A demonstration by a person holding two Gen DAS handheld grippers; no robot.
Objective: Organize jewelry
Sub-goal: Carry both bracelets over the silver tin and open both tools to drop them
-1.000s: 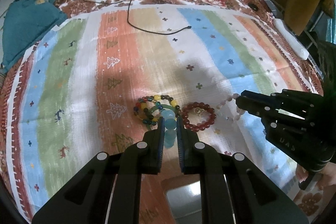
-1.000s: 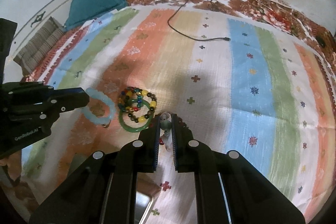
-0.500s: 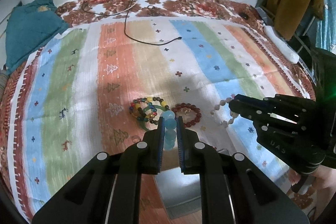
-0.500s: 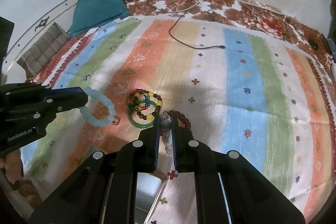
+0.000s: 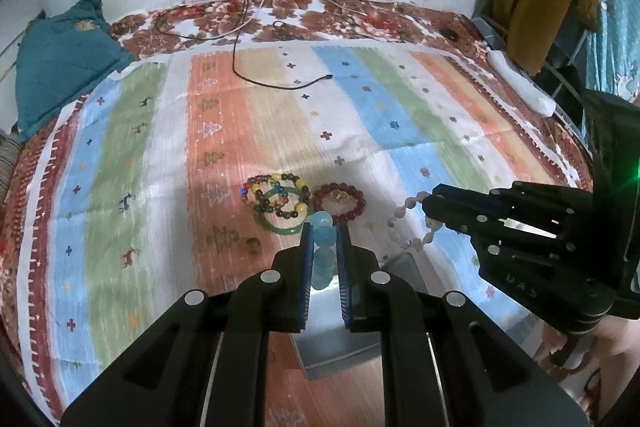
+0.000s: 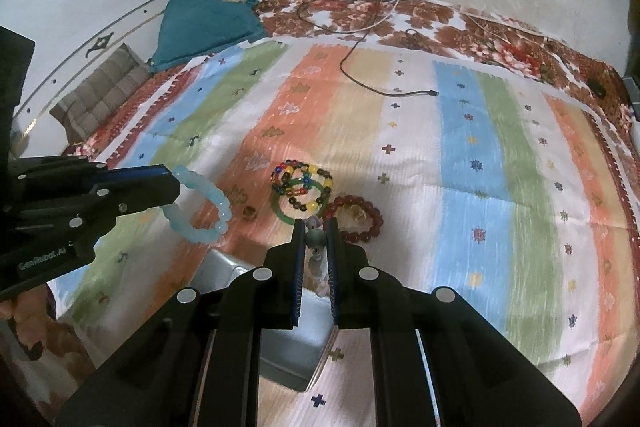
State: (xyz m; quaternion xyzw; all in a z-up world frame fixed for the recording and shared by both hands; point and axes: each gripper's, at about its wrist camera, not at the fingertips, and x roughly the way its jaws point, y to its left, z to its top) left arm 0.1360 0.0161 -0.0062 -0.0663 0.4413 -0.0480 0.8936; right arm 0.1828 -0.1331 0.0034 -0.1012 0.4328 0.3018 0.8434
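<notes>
left wrist view: left gripper (image 5: 323, 239) pinches a pale blue bead bracelet (image 5: 322, 253), lifted clear of the striped blanket (image 5: 168, 155).
change: the bed sits lower and smaller than a second ago, and a grey box (image 5: 340, 343) now shows under the fingers.
right wrist view: right gripper (image 6: 314, 241) clamps a pink bead bracelet (image 6: 316, 259), also off the blanket.
left behind: red bracelet (image 6: 354, 219), green bangle (image 6: 294, 211) and multicolour beads (image 6: 300, 183) lie together.
meaning: both pieces look bound for the box.
</notes>
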